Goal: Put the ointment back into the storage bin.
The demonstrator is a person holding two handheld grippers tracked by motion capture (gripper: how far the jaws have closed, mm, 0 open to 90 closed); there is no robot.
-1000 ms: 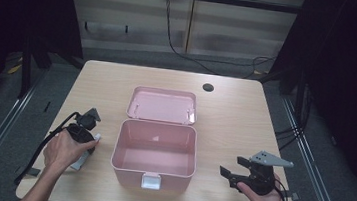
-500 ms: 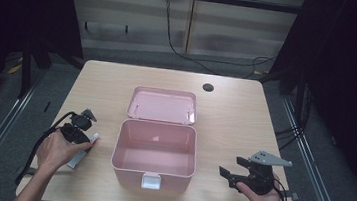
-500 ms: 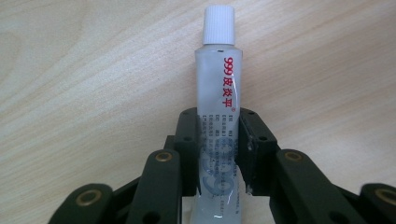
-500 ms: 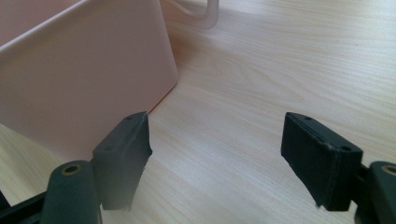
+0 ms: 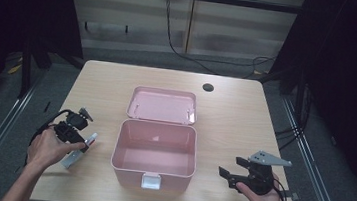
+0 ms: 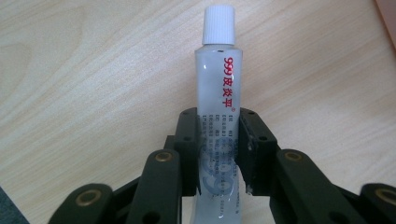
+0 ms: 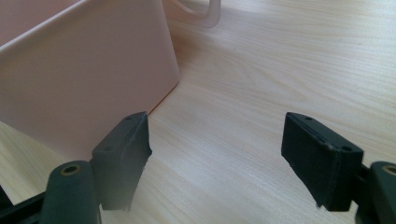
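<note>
A white ointment tube [image 6: 218,98] with red characters and a white screw cap stands between the jaws of my left gripper [image 6: 218,140], which is shut on its lower half. In the high view the left gripper [image 5: 83,142] and tube [image 5: 90,139] are left of an open pink box [image 5: 157,128], whose inside is bare. The box lid [image 5: 163,105] lies tipped back behind it. My right gripper [image 5: 224,174] is at the box's front right corner, open. Its jaws have just been opening a little, and only tabletop lies between them [image 7: 217,154]. The box wall [image 7: 84,79] is close on its left.
The light wooden table [image 5: 244,122] has a dark round hole [image 5: 208,87] near its far edge. A white latch [image 5: 151,180] sticks out from the box front. Cables trail from both grippers toward the near edge. Dark floor and metal rails surround the table.
The left hand has drawn a little to the left, away from the box, with the tube in its gripper. The right hand has kept its place.
</note>
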